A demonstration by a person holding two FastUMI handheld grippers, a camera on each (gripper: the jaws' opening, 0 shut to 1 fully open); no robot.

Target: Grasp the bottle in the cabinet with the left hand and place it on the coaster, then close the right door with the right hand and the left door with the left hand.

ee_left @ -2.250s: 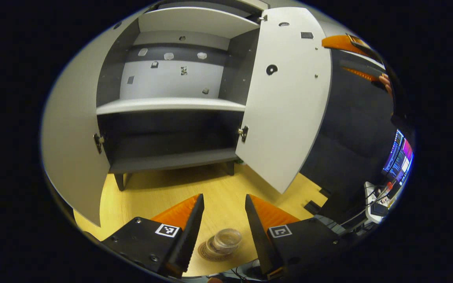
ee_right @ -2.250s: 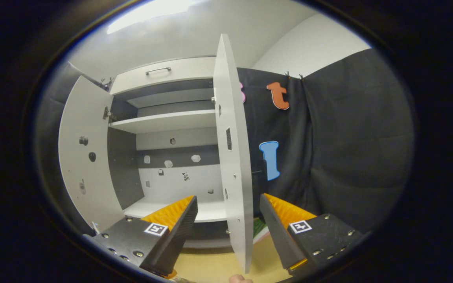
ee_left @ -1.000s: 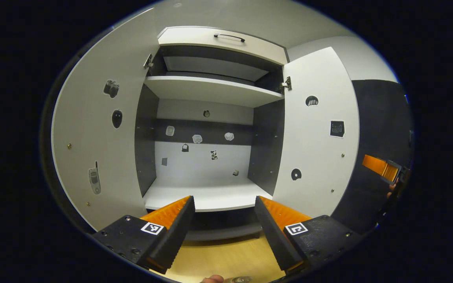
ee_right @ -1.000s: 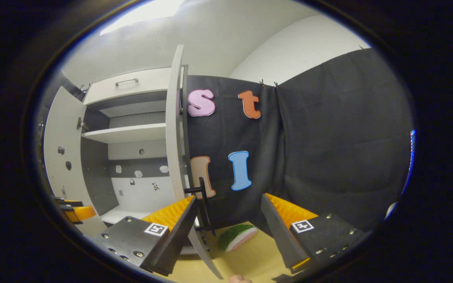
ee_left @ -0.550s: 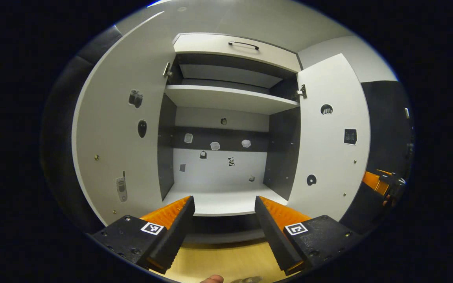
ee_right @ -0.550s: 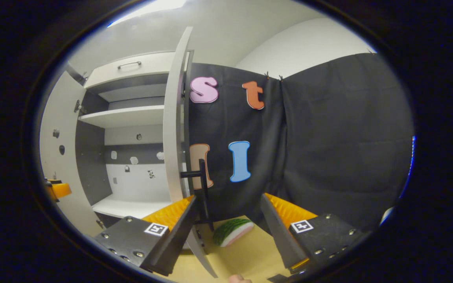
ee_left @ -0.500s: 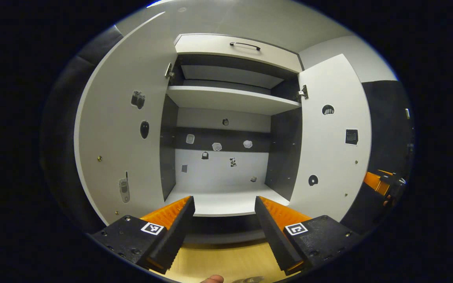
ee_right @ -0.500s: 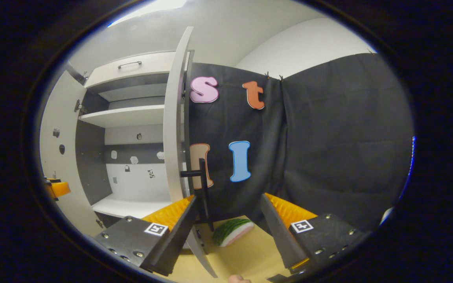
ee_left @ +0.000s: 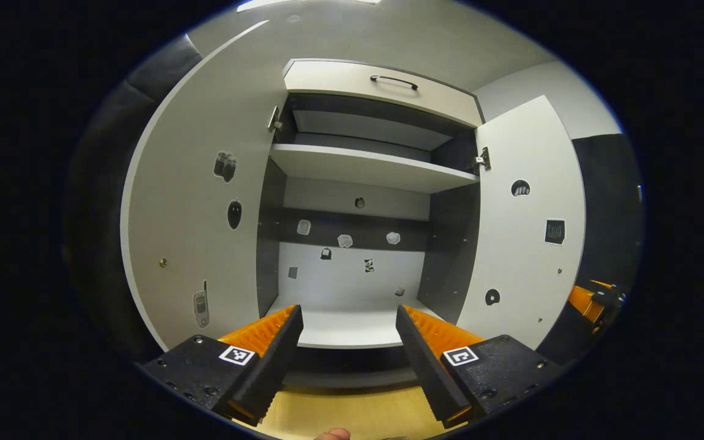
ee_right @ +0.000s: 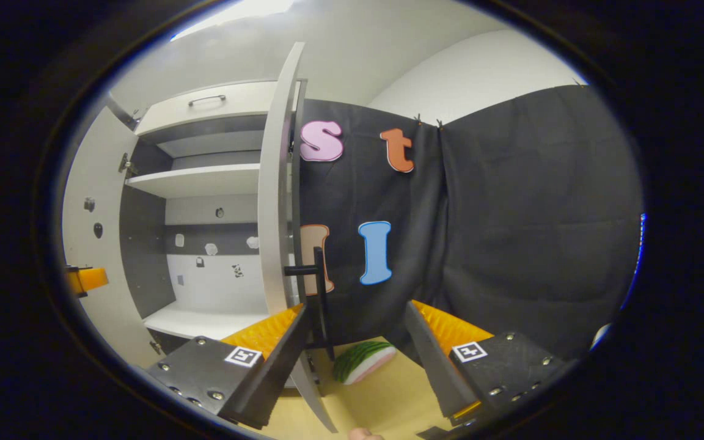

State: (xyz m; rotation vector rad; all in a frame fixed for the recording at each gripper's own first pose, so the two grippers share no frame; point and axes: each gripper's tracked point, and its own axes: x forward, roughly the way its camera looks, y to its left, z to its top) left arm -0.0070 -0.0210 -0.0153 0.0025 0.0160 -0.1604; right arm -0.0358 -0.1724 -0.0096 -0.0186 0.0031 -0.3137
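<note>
The cabinet stands with both doors swung out. In the left gripper view my left gripper is open and holds nothing, facing the bare white lower shelf between the left door and the right door. In the right gripper view my right gripper is open on the outer side of the right door, which I see edge-on. That door's black handle stands just above my left fingertip, not between the fingers. The right gripper shows small beyond the right door.
A toy watermelon slice lies on the wooden table behind the right door's foot. A closed drawer with a handle tops the cabinet. An upper shelf spans the inside. The left gripper shows at the left door.
My left gripper rose from the bottle on its coaster to face the cabinet, drifting slightly since. My right gripper swung around to the right door's outer side and has held almost still lately.
</note>
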